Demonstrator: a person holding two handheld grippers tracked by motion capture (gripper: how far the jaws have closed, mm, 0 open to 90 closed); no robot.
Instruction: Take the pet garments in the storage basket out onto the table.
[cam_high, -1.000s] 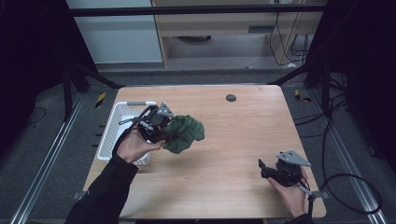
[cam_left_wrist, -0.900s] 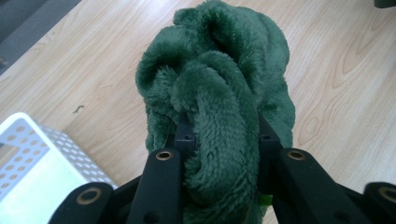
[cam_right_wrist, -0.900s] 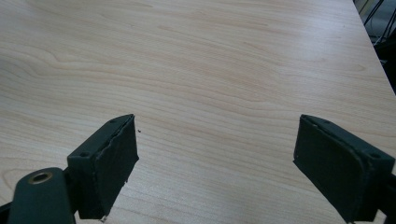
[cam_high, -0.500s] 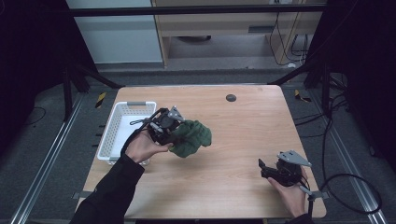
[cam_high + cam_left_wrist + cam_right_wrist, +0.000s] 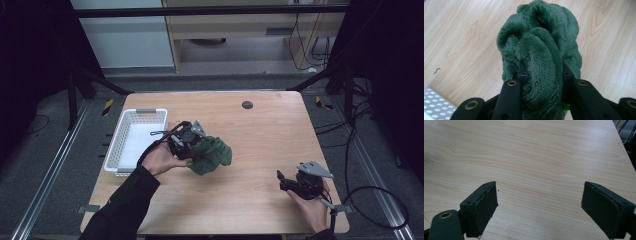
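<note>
Just right of the white basket [image 5: 134, 140], the left gripper [image 5: 192, 142] pinches a dark green plush cloth [image 5: 211, 155], bunched into thick fuzzy folds that bulge between its jaws and sag onto the wooden surface [image 5: 260, 130]. Far right, the right gripper [image 5: 287, 181] holds nothing, its jaws spread wide above bare wood.

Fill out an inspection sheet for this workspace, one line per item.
Surface: wooden table, bare across the middle and far side.
Job's things: green plush cloth, bunched; white basket at the table's left edge, nothing seen inside.
Clutter: small dark disc near the far edge.
Grippers: left hand-held gripper clamped on the cloth; right hand-held gripper open over bare wood, holding nothing.
Cables: black cable trailing off the right gripper; more cables on the floor at right.
Surroundings: dark floor, metal rails, cabinet behind.
</note>
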